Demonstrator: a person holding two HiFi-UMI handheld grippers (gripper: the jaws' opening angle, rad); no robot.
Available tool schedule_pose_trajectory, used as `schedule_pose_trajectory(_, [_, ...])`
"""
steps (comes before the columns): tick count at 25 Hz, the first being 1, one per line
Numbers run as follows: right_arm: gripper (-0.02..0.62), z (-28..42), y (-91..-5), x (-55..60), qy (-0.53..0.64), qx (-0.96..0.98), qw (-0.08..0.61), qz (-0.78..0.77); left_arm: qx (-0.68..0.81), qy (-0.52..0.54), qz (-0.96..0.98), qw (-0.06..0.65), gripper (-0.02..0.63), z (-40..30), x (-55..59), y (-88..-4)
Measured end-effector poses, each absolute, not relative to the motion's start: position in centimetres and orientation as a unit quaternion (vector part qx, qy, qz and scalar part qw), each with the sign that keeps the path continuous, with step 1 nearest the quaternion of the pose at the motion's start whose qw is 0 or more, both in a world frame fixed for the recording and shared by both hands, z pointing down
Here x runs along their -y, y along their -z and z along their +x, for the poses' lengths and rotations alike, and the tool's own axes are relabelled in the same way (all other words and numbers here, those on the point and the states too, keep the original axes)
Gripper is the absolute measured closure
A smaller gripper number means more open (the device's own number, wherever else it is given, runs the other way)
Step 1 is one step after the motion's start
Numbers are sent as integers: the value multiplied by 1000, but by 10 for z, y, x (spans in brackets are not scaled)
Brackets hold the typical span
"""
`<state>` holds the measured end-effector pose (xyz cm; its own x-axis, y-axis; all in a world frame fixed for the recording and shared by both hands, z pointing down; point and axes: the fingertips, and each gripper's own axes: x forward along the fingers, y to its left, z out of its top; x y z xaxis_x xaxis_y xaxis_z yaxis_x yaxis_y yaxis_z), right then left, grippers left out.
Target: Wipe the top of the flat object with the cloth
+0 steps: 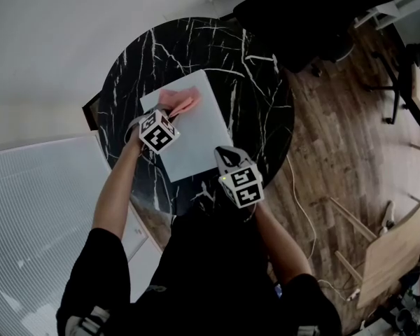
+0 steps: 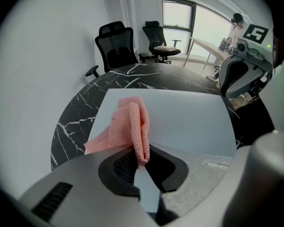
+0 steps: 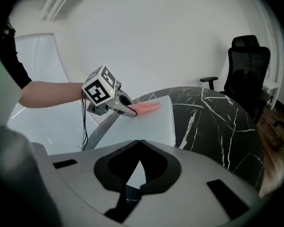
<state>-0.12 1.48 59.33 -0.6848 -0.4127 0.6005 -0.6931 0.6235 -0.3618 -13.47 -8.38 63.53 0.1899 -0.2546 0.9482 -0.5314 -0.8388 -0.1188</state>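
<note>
Left claw [image 2: 141, 161] pinches the pink cloth [image 2: 129, 126] at the far corner of the white board [image 1: 199, 138] on the marble desk [image 1: 262, 96]; right claw [image 3: 139, 145] closed, empty. Wiping looks barely begun, most surface left

head view: above the person, facing steeply down on the round table [image 1: 266, 110], with the left gripper [image 1: 175, 116] and right gripper [image 1: 224, 151] in frame. left gripper view: low and close over the flat object [image 2: 180, 122], facing the chairs [image 2: 116, 46] and window [image 2: 199, 27]. right gripper view: low at the table's near edge, facing the wall [image 3: 170, 41] and the left gripper. all three views share the flat object and cloth [image 1: 180, 101].
</note>
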Motion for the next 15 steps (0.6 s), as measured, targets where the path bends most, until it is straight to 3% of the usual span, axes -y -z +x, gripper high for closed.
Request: schedule_pose_trajectory(15, [600, -6, -589, -15, -284, 879, 235, 301, 222, -583, 771, 128, 586, -108, 32, -636])
